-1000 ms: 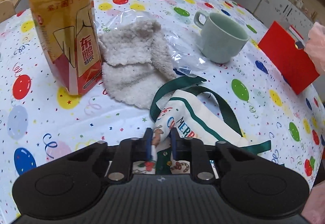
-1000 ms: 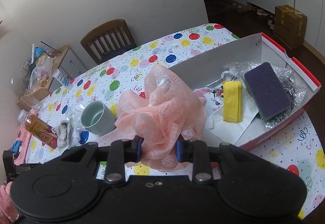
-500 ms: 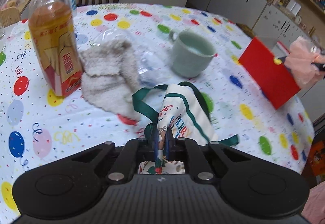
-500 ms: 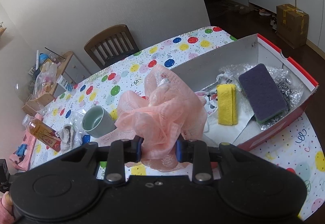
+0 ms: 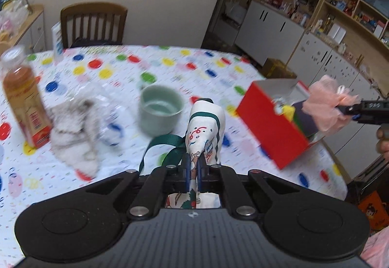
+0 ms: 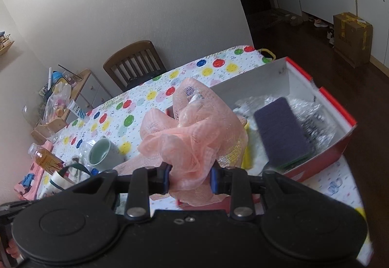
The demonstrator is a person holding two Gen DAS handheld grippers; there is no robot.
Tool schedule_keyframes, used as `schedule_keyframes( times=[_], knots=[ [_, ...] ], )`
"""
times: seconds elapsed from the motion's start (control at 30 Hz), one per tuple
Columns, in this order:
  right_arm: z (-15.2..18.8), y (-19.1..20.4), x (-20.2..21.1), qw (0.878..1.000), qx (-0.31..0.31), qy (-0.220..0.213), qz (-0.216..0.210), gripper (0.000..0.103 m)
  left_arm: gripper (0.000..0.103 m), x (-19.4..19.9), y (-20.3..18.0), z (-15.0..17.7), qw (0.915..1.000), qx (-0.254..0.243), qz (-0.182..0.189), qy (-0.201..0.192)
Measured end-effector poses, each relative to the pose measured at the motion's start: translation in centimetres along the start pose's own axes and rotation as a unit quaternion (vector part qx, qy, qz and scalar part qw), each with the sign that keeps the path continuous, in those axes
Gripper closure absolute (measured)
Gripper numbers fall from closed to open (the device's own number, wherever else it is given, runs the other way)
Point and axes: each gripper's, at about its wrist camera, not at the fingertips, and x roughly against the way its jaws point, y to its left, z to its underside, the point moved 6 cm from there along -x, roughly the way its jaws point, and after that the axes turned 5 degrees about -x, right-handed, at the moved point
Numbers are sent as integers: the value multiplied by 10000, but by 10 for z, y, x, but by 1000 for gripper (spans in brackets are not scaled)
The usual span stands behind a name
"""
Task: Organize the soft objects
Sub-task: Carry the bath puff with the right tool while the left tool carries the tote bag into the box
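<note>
Pink mesh pouf hides yellow sponge (only edge shows).

My right gripper is clamped on a pink mesh bath pouf, which I hold over the near end of the red-edged cardboard box. Inside the box I see a dark purple sponge lying on crinkled clear plastic, with a yellow edge peeking out beside the pouf. To the left, on the dotted tablecloth, stand a pale green mug and a tea bottle.
</note>
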Motion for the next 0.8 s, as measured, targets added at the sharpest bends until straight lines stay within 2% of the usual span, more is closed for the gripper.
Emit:
schedule_keyframes(
  times=[0.4,0.8],
  knots=[
    [-46,-62,14,9996,235,-161,-27,75,98,-30,-113,-72,9979,-287,289,-502],
    [-69,-106,5,9991,369,-90,185,75,98,-62,-209,-147,9897,-535,884,-988]
  ],
)
